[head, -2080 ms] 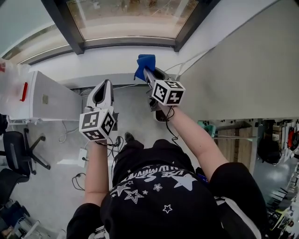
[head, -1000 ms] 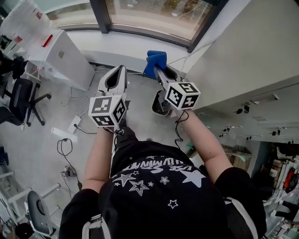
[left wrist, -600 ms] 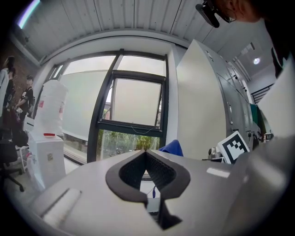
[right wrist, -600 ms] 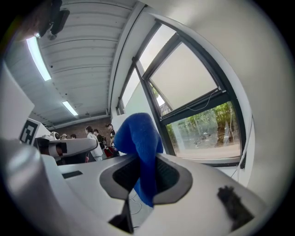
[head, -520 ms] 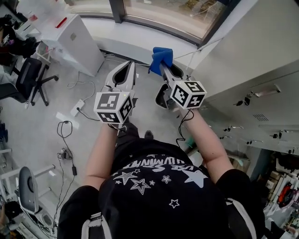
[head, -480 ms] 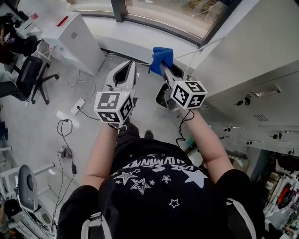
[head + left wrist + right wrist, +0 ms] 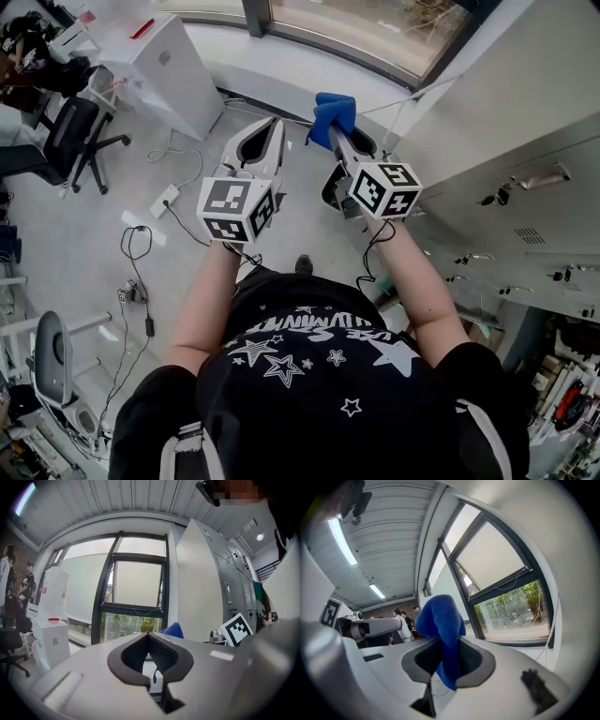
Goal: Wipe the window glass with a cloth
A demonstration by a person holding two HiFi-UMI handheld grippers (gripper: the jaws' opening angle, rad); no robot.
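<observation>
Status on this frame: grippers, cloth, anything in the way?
Right hand-held gripper shut on blue cloth. Left hand-held gripper shut, empty. Cloth off the window glass. Nothing seen between.

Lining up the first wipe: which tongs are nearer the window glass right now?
Right. The right tongs, clamped on the blue cloth, reach further toward the window glass; the left tongs, shut and empty, sit further back, to the left.

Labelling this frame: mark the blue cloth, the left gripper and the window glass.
blue cloth [image 7: 440, 620], right gripper view, its bunched upper fold.
left gripper [image 7: 148, 635], left gripper view, where its shut fingertips meet.
window glass [image 7: 138, 583], left gripper view, middle of the pale upper pane.
</observation>
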